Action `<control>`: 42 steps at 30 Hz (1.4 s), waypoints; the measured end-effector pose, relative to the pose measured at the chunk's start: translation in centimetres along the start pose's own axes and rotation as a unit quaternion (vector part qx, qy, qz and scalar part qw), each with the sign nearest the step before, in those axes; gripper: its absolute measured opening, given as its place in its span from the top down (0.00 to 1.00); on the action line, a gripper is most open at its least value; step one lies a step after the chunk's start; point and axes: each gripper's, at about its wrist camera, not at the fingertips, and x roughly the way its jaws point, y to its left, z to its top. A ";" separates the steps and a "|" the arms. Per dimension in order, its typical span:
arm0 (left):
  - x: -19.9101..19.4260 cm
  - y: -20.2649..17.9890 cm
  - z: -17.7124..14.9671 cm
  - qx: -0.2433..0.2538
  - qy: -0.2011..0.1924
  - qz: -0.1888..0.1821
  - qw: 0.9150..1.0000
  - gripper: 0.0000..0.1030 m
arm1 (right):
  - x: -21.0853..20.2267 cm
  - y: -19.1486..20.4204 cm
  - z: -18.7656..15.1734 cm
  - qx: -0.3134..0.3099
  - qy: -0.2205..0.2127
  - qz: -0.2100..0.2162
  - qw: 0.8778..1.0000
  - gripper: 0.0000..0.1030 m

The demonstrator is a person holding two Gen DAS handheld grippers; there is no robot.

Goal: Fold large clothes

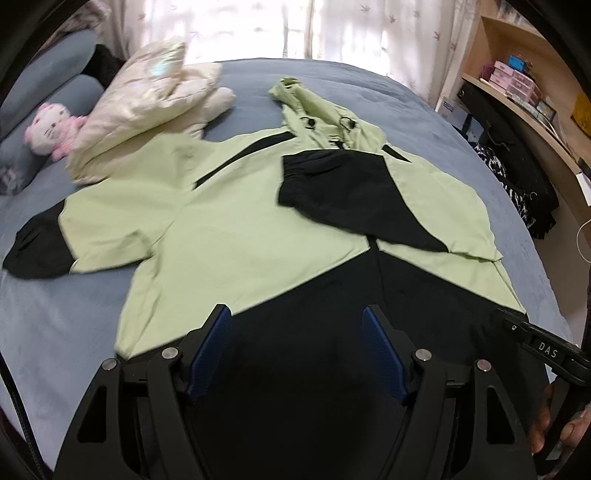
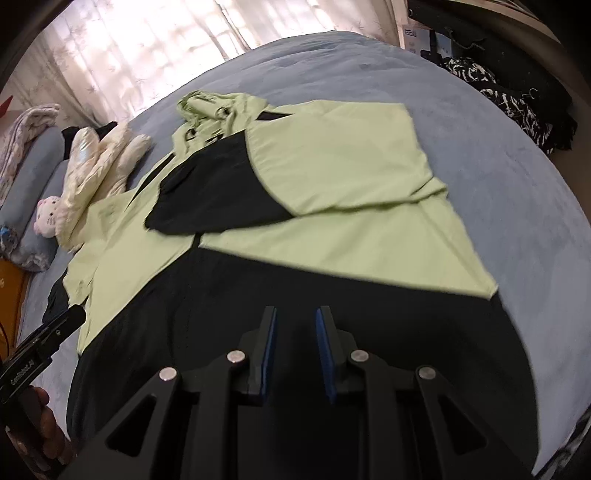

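Observation:
A light green and black hooded jacket (image 1: 229, 229) lies flat on the blue bed (image 1: 55, 332); it also shows in the right wrist view (image 2: 332, 236). Its right sleeve, ending in a black cuff (image 1: 325, 184), is folded across the chest, and its left sleeve with a black cuff (image 1: 33, 247) lies spread out. The hood (image 1: 314, 110) points to the far side. My left gripper (image 1: 297, 314) is open and empty above the black hem. My right gripper (image 2: 295, 314) is partly open and empty above the black hem (image 2: 295, 295), and it shows at the right in the left wrist view (image 1: 517, 325).
A cream padded jacket (image 1: 147, 107) and a pink plush cat (image 1: 48, 129) lie at the bed's far left by grey pillows (image 1: 48, 74). Dark patterned clothes (image 1: 517, 184) hang off the right edge. A wooden shelf (image 1: 517, 85) with boxes stands right. Curtains (image 1: 295, 26) hang behind.

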 end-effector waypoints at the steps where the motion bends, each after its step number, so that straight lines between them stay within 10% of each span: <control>1: -0.6 0.6 -0.4 -0.004 -0.001 0.003 1.000 0.30 | -0.2 0.4 -0.4 -0.001 0.000 0.003 1.000 0.79; 22: -5.4 18.8 -5.1 -0.140 -0.013 -0.005 0.990 0.30 | -3.2 14.5 -4.8 -0.110 -0.033 0.027 0.993 0.63; 42: 6.7 44.4 -1.8 -0.388 -0.050 -0.114 0.913 0.33 | 8.1 30.6 -0.4 -0.193 -0.021 0.038 0.980 0.63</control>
